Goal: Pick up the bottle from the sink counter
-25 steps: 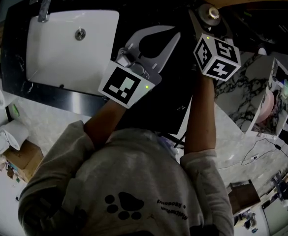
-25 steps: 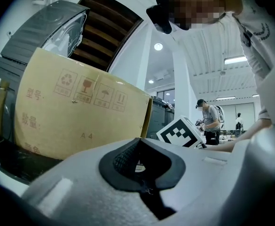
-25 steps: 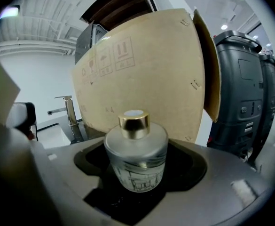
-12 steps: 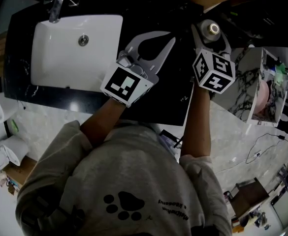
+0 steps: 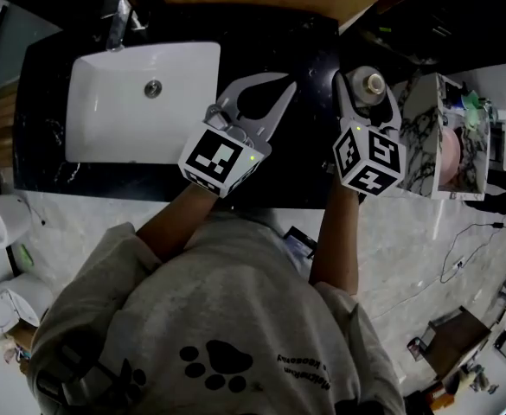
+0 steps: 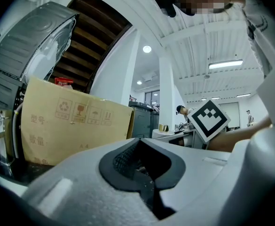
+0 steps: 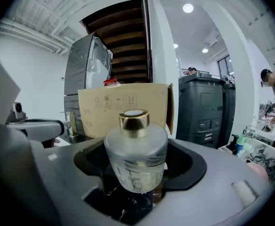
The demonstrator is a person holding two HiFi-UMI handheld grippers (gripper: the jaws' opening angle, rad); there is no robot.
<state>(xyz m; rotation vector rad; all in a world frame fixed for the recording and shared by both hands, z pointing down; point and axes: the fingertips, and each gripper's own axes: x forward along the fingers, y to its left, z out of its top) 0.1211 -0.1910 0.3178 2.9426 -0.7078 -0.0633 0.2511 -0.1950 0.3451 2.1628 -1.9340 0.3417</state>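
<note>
Right hand-held gripper point(image 7: 137, 144): is grasping the bottle point(image 7: 135, 161) by its frosted body, low enough to be holding it upright.
Left hand-held gripper point(image 6: 138, 140): is hovering clenched and empty, likely to leave room.
Bottle: is sitting over the black counter point(image 5: 309, 37), right of the sink point(image 5: 105, 128); lift-off unclear.

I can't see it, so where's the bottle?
In the head view, the bottle is at the right, between the right gripper's jaws, beyond the sink's right edge.
</note>
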